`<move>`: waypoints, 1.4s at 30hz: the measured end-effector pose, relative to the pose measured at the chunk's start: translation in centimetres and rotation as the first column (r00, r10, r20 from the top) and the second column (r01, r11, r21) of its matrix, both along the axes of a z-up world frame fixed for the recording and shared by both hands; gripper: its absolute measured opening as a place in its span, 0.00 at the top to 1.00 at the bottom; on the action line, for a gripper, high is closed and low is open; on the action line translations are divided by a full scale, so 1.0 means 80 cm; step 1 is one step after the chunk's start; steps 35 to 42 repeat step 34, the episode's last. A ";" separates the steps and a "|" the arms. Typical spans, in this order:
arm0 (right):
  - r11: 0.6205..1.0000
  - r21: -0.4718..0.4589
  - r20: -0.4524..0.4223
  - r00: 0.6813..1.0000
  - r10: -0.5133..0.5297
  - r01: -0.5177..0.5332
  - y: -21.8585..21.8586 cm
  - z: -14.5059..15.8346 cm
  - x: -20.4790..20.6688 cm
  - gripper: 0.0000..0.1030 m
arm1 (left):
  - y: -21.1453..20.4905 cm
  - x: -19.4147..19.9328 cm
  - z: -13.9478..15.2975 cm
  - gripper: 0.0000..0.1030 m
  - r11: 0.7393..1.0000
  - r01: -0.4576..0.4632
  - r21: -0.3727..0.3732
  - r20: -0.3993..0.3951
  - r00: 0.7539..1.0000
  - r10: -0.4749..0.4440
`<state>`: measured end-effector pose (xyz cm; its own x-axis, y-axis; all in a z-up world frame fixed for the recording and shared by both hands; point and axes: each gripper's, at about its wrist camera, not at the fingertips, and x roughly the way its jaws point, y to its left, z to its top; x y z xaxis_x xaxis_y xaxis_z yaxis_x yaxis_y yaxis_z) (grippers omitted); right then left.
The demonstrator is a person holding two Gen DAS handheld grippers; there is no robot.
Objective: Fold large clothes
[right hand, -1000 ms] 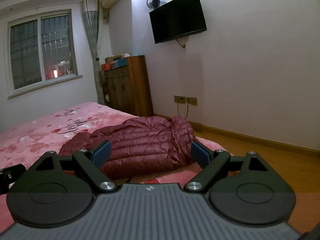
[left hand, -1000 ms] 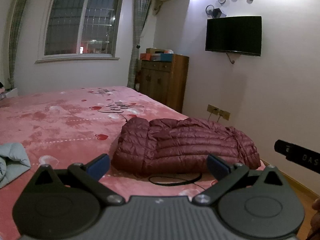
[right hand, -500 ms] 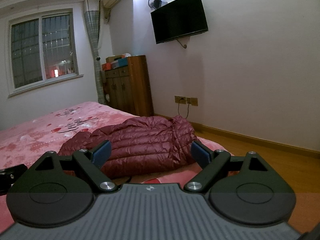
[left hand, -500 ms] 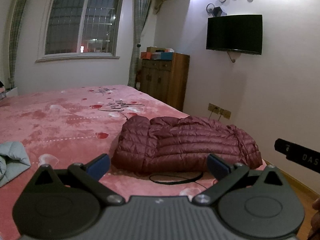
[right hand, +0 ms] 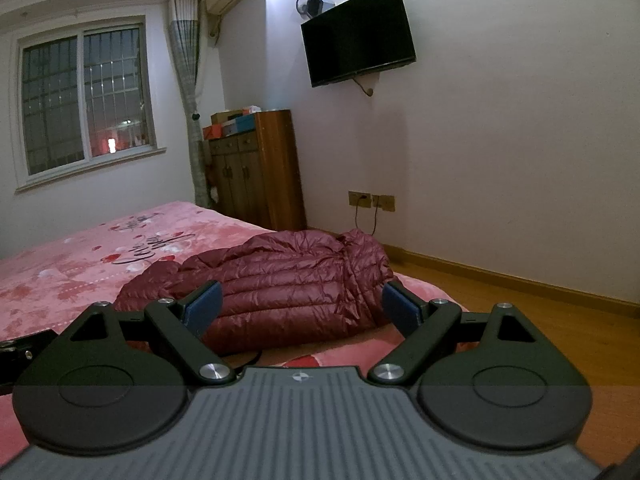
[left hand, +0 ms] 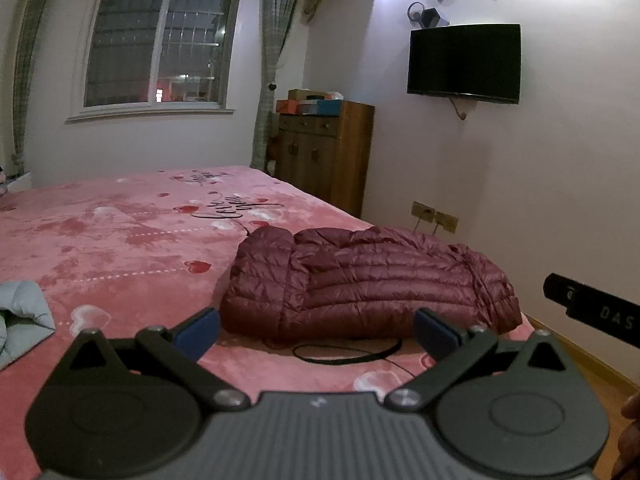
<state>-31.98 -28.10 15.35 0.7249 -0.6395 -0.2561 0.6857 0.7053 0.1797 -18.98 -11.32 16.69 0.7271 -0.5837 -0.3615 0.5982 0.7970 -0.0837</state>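
Observation:
A dark red quilted down jacket [left hand: 368, 280] lies folded in a compact bundle near the right edge of the pink bed [left hand: 120, 232]. It also shows in the right wrist view [right hand: 288, 284]. My left gripper [left hand: 316, 330] is open and empty, held above the bed just short of the jacket. My right gripper [right hand: 302, 306] is open and empty, also just short of the jacket. Part of the right gripper [left hand: 592, 308] shows at the right of the left wrist view.
A black cord loop [left hand: 344, 354] lies on the bed in front of the jacket. A pale grey-blue garment [left hand: 20, 316] lies at the left. A wooden cabinet [left hand: 324, 156], a wall TV [left hand: 464, 62] and wood floor [right hand: 540, 332] lie to the right.
Both grippers have stayed open and almost still. The views have shifted only slightly; the jacket has not moved.

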 end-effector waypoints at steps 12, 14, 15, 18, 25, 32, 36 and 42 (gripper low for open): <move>1.000 0.004 0.004 1.000 0.003 -0.003 -0.003 -0.001 -0.001 0.00 | -0.012 0.000 -0.005 0.01 1.000 0.011 0.018 -0.003 1.000 -0.011; 1.000 0.005 0.002 1.000 0.004 -0.004 -0.003 -0.002 0.000 0.00 | -0.013 0.001 -0.007 0.01 1.000 0.012 0.020 -0.006 1.000 -0.012; 1.000 0.006 0.001 1.000 0.005 -0.005 -0.003 -0.002 0.001 0.00 | -0.014 0.002 -0.008 0.01 1.000 0.012 0.021 -0.007 1.000 -0.012; 1.000 0.011 -0.004 1.000 0.006 -0.006 -0.004 -0.003 0.003 0.00 | -0.018 0.004 -0.012 0.01 1.000 0.016 0.026 -0.012 1.000 -0.015; 1.000 0.022 -0.015 1.000 0.010 -0.009 -0.008 -0.006 0.007 0.00 | -0.022 0.012 -0.023 0.01 0.999 0.032 0.015 -0.042 0.999 -0.031; 0.999 0.033 -0.041 0.998 0.036 -0.035 -0.009 -0.015 0.021 0.00 | -0.017 0.022 -0.041 0.01 0.999 0.034 0.016 -0.063 0.997 -0.033; 0.997 0.043 -0.045 0.997 0.062 -0.060 -0.010 -0.020 0.028 0.00 | -0.009 0.029 -0.047 0.01 1.000 0.012 0.028 -0.069 0.998 -0.010; 0.997 0.043 -0.045 0.997 0.062 -0.060 -0.010 -0.020 0.028 0.00 | -0.009 0.029 -0.047 0.01 1.000 0.012 0.028 -0.069 0.998 -0.010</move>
